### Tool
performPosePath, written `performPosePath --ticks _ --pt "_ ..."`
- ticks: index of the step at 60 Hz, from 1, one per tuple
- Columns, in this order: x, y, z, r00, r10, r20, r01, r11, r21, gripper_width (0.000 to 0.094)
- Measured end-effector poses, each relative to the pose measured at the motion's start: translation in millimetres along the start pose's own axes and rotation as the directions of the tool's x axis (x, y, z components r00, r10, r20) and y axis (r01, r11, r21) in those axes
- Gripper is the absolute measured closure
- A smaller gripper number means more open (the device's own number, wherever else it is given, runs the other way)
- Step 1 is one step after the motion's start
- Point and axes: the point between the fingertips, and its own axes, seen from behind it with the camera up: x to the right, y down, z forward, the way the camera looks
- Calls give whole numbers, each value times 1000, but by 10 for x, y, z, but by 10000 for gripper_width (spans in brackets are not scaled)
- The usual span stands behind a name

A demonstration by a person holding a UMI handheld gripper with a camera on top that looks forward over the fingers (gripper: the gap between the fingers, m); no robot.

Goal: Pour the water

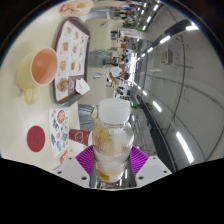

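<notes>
On the left side, a pale yellow mug with an orange inside (40,68) rests on the white desk (30,110), well apart from the tool. The view is tilted, so the mug looks as if it lies on its side, with its opening turned toward the camera. Just to the right of the mug there is a long dark tray with rows of small snacks (70,55). Beyond it, at the far end of the desk, a white plate with food (76,8) is partly visible. Nearer to the tool, a red and white printed card (60,130) lies flat on the desk, and a small red packet (37,139) is just beside it.

In the middle, the tool (111,160) holds a clear plastic bottle with a white cap (111,140). The bottle stands between the two purple pads (86,157), and both pads press on its lower sides, so the tool is clenched on it. The white cap points away from the camera, above the fingers. Something orange is visible inside the bottle's lower part.

To the right, a large hall (160,80) with long ceiling lights stretches far away, and some people sit there in the distance.
</notes>
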Motion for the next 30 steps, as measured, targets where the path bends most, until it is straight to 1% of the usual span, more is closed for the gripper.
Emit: performPosePath --ticks 9,13,17,24,30 --pt "-306 -491 23 956 -295 -7 295 954 52 486" --pt "-341 -672 3 904 -425 -55 428 902 61 486" --pt "-391 -791 25 862 -499 -86 505 861 64 486" --pt "-522 -829 49 865 -501 -30 501 864 48 488" --pt "-513 -858 23 889 -458 -25 458 887 64 486"
